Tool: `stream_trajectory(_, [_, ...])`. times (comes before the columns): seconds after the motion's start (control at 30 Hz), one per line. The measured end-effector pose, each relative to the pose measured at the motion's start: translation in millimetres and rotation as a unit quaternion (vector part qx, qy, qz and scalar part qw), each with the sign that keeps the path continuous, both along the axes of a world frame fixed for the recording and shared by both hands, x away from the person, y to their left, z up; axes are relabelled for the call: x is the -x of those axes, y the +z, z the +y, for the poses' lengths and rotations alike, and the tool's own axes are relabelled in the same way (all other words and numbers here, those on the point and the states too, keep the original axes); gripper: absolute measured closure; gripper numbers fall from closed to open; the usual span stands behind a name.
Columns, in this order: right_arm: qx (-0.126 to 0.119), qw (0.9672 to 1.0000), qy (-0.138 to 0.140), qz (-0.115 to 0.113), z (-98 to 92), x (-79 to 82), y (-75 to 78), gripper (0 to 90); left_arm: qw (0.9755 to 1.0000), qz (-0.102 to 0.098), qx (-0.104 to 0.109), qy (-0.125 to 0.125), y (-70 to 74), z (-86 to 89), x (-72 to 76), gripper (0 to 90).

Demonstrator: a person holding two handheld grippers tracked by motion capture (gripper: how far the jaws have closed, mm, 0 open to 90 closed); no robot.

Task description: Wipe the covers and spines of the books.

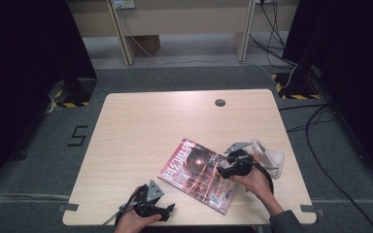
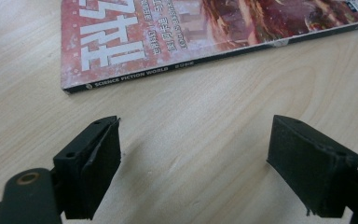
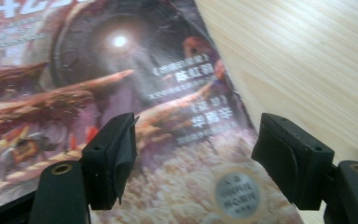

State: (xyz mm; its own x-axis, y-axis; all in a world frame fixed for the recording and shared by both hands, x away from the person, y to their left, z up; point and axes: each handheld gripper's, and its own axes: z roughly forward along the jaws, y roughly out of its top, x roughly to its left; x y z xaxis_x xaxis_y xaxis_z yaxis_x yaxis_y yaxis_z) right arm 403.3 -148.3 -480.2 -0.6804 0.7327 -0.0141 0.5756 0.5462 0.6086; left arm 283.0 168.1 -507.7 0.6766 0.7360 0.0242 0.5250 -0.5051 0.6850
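Observation:
A magazine (image 1: 198, 175) with a reddish science-fiction cover lies flat and at an angle on the right half of the wooden table (image 1: 141, 136). My right gripper (image 1: 222, 170) hovers over the cover's right side, jaws open with nothing pinched; in the right gripper view the cover (image 3: 121, 70) lies under the right gripper (image 3: 196, 135). My left gripper (image 1: 169, 209) rests near the front edge, left of the magazine. Its jaws are open over bare wood, and the left gripper (image 2: 193, 135) points at the magazine's spine (image 2: 182, 63), a short way off.
A crumpled white cloth (image 1: 270, 158) lies just right of the right hand, near the table's right edge. A round cable hole (image 1: 220, 102) sits at the far edge. Cables (image 1: 320, 145) trail on the floor to the right.

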Motion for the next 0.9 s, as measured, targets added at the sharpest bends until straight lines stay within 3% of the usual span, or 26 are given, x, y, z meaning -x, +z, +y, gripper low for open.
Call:
stream_trajectory(0.27, [-0.001,0.9998,-0.020,0.010,-9.8,-5.5,-4.2,28.3,1.0000,-0.005,-0.002,0.002,-0.4,-3.2,-1.6,16.7])
stream_trajectory(0.57, [-0.021,0.9987,-0.031,0.035,-16.8,-9.9,-14.8,28.5,0.9999,-0.011,0.011,0.006,0.3,-11.6,-6.5,17.3])
stream_trajectory(0.9, [-0.010,0.9996,-0.020,0.017,-14.8,-2.1,-14.9,26.8,0.9994,-0.033,0.001,-0.001,-4.0,-40.4,-19.5,19.2])
